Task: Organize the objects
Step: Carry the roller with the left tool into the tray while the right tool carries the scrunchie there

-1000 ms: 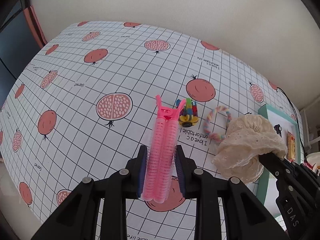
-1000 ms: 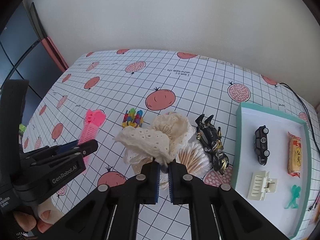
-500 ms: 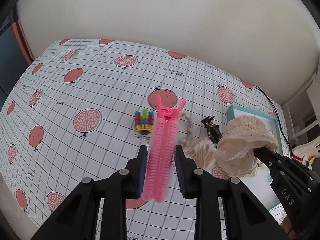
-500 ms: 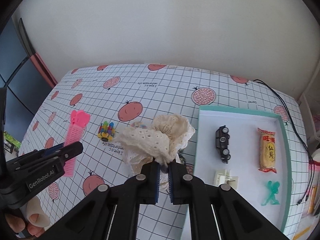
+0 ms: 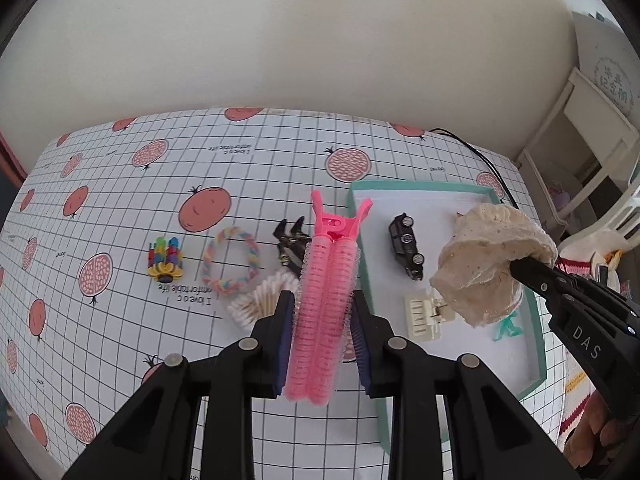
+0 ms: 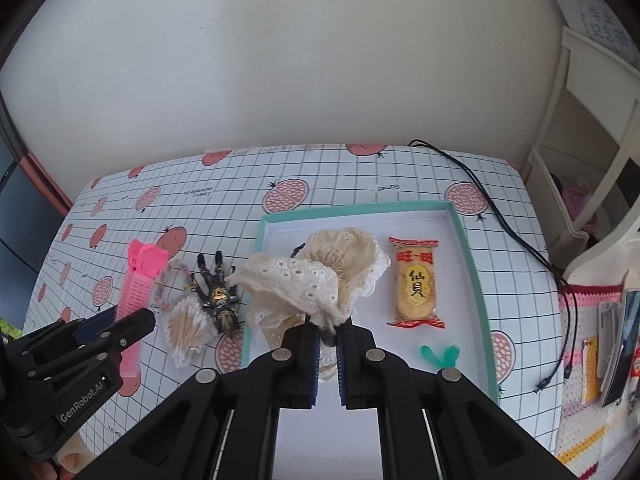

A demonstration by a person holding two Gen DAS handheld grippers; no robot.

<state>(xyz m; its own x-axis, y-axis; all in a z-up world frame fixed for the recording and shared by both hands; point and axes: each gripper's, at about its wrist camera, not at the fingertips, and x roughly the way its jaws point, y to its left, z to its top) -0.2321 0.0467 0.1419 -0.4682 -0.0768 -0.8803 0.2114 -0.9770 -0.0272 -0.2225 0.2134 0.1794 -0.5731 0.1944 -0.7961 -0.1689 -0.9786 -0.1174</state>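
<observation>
Pink hair-roller clip [image 5: 324, 312], ridged, clamped in left tongs [image 5: 322, 320]; right tongs [image 6: 326, 344] pinch cream lace scrunchie [image 6: 316, 280].

White gridded desk cloth [image 5: 280, 152] with red pomegranate prints, teal-rimmed white tray [image 6: 472, 264], pink ridged hair clip [image 5: 324, 304], cream eyelet-lace scrunchie [image 6: 320, 280], pastel braided hair tie [image 5: 230, 260] left of tray, red-and-yellow snack packet [image 6: 416, 284]

One tray [image 6: 474, 264], one pink hair roller clip [image 5: 324, 304], one lace scrunchie [image 6: 320, 280], one toy car [image 5: 406, 244], one snack packet [image 6: 416, 284], one braided hair tie [image 5: 230, 260], one cotton swab bundle [image 6: 186, 328].
</observation>
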